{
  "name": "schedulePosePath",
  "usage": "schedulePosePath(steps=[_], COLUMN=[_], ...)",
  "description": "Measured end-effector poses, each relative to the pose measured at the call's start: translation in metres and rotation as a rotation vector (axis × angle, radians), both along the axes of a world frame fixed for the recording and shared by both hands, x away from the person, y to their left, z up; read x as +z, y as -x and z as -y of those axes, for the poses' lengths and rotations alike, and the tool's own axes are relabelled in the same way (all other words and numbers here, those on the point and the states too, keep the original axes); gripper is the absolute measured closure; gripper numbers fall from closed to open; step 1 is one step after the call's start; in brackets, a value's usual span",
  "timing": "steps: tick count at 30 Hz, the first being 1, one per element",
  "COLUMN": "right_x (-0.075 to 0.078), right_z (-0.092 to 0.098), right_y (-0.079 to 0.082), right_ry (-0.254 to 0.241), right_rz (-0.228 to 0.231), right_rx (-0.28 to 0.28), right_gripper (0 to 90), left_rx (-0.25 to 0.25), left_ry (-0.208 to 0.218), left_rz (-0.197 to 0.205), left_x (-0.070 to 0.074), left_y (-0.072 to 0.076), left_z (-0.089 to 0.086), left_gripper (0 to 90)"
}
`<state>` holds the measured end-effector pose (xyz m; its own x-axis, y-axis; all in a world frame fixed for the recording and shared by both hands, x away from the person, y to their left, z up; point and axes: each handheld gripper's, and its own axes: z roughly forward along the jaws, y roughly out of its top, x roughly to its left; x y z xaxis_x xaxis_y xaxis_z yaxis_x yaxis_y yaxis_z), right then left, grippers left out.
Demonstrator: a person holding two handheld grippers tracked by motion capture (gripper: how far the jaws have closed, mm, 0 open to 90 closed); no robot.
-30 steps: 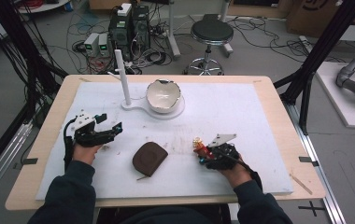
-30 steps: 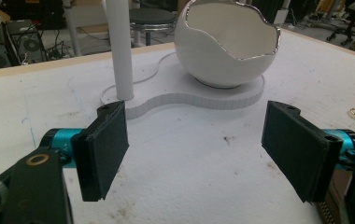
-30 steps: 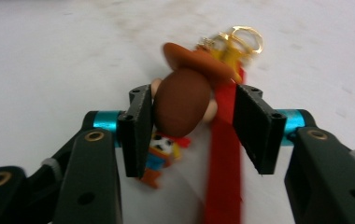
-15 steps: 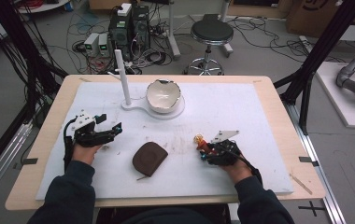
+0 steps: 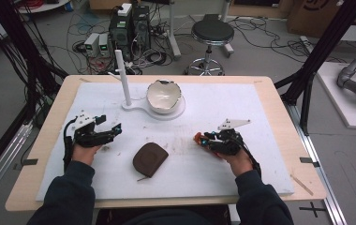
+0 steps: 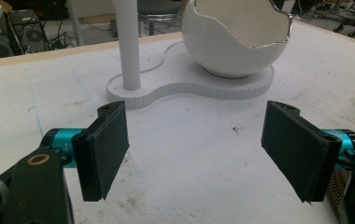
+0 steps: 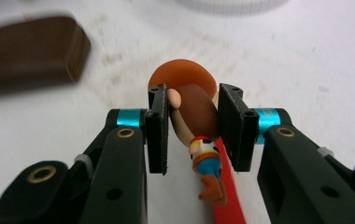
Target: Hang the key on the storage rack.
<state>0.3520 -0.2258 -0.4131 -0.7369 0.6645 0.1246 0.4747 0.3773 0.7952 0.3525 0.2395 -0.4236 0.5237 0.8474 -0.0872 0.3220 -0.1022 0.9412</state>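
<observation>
The right gripper [image 7: 192, 133] has just closed on the cowboy figurine [image 7: 196, 126] at frame centre, grasp done and placement pending, while the left gripper [image 6: 196, 156] waits with jaws apart.

Brown pouch [image 5: 150, 158], orange-hatted figurine [image 7: 199, 126]

my wooden table [image 5: 279, 101] has a white foam sheet [image 5: 241, 112] over it. sitting on that: a brown pouch [image 5: 150, 158] and a white stand [image 5: 141, 108] with a post and a cracked-egg bowl [image 5: 164, 96].

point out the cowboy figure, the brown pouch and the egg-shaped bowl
cowboy figure [image 7: 195, 109], right gripper view, on its brown head
brown pouch [image 5: 150, 158], high view, middle of its top
egg-shaped bowl [image 6: 222, 49], left gripper view, on its outer wall
</observation>
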Motion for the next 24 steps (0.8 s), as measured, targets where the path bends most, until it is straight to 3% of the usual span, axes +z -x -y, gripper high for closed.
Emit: schedulePosePath(steps=[8, 9, 11, 17, 24], right_x=[0.016, 0.026, 0.031, 0.066, 0.095], right_z=[-0.014, -0.02, -0.023, -0.041, -0.063], right_y=[-0.016, -0.02, -0.022, -0.04, -0.058], right_ry=[-0.043, -0.074, -0.079, -0.138, -0.135], right_rz=[0.027, 0.043, 0.051, 0.092, 0.138], right_rx=[0.029, 0.048, 0.056, 0.09, 0.119], right_gripper=[66.8, 66.9, 67.0, 67.1, 67.1], left_rx=[0.01, 0.01, 0.01, 0.014, 0.008], left_ry=[0.008, 0.008, 0.006, 0.007, 0.006], left_rz=[-0.002, -0.004, -0.005, -0.007, -0.007], left_x=[-0.001, -0.001, -0.001, -0.002, -0.002], left_y=[0.0, 0.0, 0.0, 0.0, -0.001], left_z=[-0.003, -0.002, -0.002, -0.003, -0.003], left_gripper=[23.1, 23.3, 23.4, 23.5, 24.1])
